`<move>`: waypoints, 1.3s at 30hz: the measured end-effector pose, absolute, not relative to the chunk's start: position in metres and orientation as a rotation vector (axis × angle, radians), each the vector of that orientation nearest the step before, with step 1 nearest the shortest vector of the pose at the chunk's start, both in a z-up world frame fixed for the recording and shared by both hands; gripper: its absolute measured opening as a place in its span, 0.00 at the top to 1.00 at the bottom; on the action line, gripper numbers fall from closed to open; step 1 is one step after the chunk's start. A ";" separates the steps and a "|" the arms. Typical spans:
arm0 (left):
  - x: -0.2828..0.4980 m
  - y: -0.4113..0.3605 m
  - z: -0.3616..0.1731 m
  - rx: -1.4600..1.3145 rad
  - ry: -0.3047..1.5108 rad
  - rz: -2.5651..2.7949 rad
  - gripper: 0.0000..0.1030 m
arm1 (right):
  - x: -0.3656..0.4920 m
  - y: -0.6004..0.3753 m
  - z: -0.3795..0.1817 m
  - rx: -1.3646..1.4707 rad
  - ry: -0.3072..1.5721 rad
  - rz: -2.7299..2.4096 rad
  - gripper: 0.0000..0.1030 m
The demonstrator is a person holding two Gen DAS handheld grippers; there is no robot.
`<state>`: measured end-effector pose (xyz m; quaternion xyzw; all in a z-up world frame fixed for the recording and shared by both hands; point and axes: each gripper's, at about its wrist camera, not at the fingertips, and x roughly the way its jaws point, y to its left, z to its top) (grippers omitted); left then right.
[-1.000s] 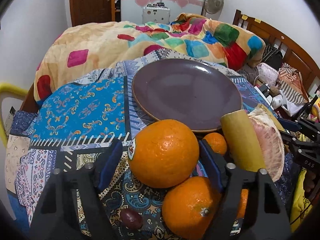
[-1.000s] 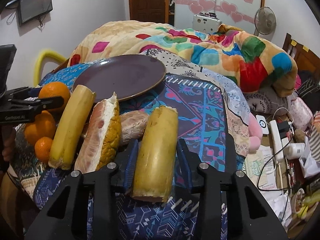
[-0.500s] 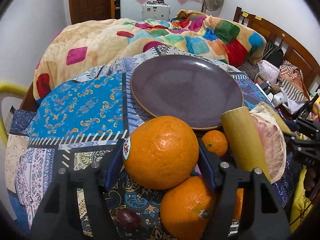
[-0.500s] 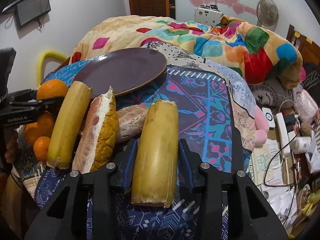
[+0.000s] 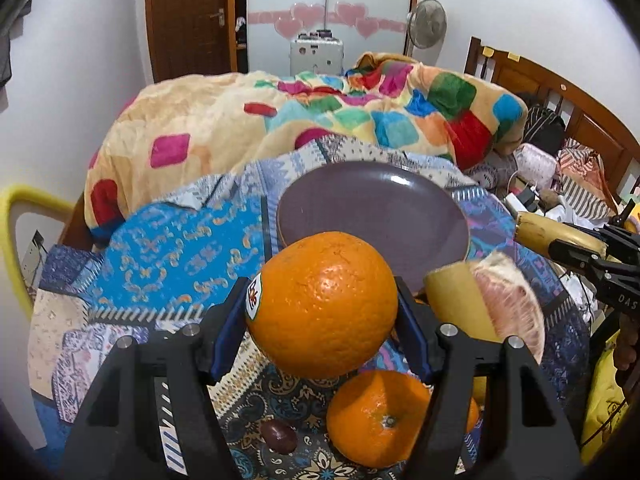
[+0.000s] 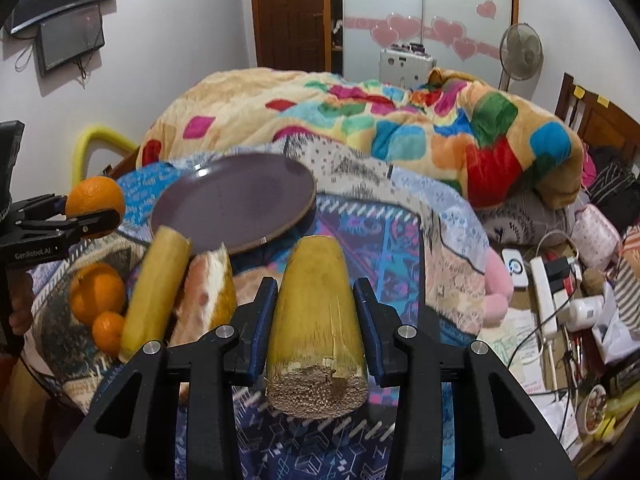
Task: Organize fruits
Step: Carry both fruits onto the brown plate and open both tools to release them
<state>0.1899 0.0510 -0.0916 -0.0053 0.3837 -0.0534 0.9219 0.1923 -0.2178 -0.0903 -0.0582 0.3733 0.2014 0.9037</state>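
Note:
My left gripper (image 5: 322, 312) is shut on a large orange (image 5: 322, 304) with a sticker and holds it lifted above the patterned cloth, just short of the purple plate (image 5: 372, 208). My right gripper (image 6: 316, 312) is shut on a yellow sugarcane piece (image 6: 316, 320), raised off the cloth, near the same plate (image 6: 236, 200). On the cloth lie a second orange (image 5: 378, 416), a small orange (image 6: 108, 330), another sugarcane piece (image 6: 154, 292) and a pomelo wedge (image 5: 508, 308). The left gripper with its orange shows in the right wrist view (image 6: 94, 200).
A dark grape-like fruit (image 5: 279, 436) lies on the cloth near the left gripper. A colourful blanket (image 5: 320, 120) is heaped behind the plate. A yellow chair frame (image 5: 16, 232) stands at left. A power strip, cables and clutter (image 6: 560, 300) lie at right.
Both grippers have closed on their fruit and lifted: the large orange rose off the pile and the sugarcane piece rose off the cloth. Both views tilted up.

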 end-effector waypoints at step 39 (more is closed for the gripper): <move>0.308 0.037 -0.107 0.057 0.851 -0.061 0.35 | 0.299 -0.131 -0.099 -0.162 0.729 0.478 0.65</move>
